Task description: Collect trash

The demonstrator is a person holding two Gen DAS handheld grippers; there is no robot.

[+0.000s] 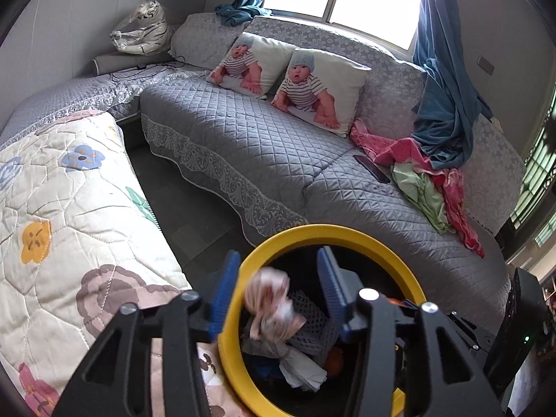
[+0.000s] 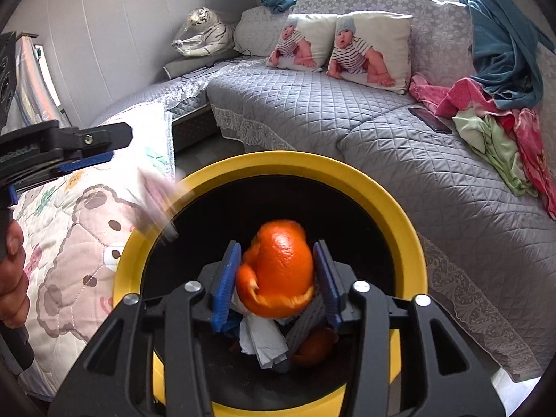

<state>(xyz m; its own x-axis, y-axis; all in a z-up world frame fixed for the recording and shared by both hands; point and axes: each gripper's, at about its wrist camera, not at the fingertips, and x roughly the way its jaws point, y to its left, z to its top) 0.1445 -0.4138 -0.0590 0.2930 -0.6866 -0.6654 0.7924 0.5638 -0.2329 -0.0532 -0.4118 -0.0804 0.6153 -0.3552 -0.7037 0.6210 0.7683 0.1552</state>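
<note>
A yellow-rimmed black trash bin [image 1: 389, 243] [image 2: 399, 201] stands below both grippers, with tissue [image 2: 264, 344], foam net [image 1: 312, 316] and peel inside. My left gripper [image 1: 278, 292] is open over the bin mouth; a crumpled pinkish wrapper [image 1: 269, 304] is blurred in the air between its blue pads, loose and falling. In the right wrist view the same wrapper [image 2: 156, 201] is a blur at the bin's left rim, below the left gripper [image 2: 87, 153]. My right gripper [image 2: 276, 278] holds an orange peel [image 2: 281, 264] between its pads, over the bin.
A floral quilted bed [image 1: 62, 236] lies to the left. A grey quilted sofa [image 1: 278, 146] runs behind, with two baby-print cushions [image 1: 319, 87], pink and green clothes [image 1: 431, 180], a dark phone [image 1: 371, 168] and blue curtains [image 1: 444, 97].
</note>
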